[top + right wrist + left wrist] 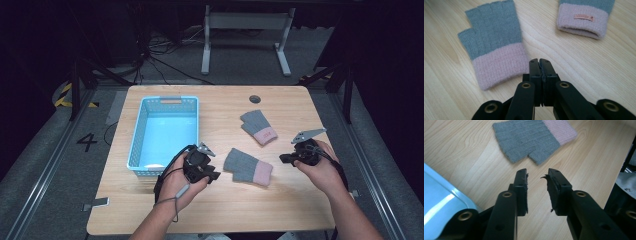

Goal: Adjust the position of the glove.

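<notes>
Two grey fingerless gloves with pink cuffs lie flat on the wooden table. The near glove (248, 166) (534, 138) (492, 55) rests between my two grippers. The far glove (258, 127) (584, 17) lies behind it and carries a small label on its cuff. My left gripper (214, 175) (537, 178) is open just left of the near glove, with nothing between its jaws. To the right of that glove's pink cuff, my right gripper (283, 159) (540, 63) is shut and empty.
A light blue plastic basket (166, 134) (441, 202) stands empty at the table's left, right beside my left hand. A round dark cable hole (255, 99) sits at the table's far edge. A table's white legs (245, 30) stand on the floor beyond.
</notes>
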A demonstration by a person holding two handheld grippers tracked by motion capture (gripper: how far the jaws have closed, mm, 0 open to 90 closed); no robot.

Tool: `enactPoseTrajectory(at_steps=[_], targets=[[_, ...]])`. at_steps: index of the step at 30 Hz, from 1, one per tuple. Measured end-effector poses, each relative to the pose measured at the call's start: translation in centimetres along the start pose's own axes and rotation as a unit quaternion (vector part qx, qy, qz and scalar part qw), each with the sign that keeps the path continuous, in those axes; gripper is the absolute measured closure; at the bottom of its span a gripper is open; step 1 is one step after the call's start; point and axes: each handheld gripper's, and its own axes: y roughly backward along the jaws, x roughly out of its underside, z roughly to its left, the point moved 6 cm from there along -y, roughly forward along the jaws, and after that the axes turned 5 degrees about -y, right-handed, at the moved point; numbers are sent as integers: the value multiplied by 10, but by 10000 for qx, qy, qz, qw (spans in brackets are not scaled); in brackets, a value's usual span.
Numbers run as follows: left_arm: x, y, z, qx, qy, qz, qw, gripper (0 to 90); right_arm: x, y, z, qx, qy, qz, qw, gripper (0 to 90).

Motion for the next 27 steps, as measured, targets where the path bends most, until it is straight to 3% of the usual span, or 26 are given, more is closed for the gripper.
enactPoseTrajectory(at_steps=[3,7,18,27], targets=[[-3,-2,-1,-16,-42,52,10000,747,2,1,1,-39,-2,6,10000,900],[-9,-7,-2,-98,-67,79,9999,881,4,2,8,-148,-10,-29,9999,900],[-26,-42,3,-86,-23,234,9997,900,7,-2,31,-426,97,-69,9990,900],[-29,-73,3,-295,-32,425,9987,899,11,-14,48,-785,129,-88,9968,900]])
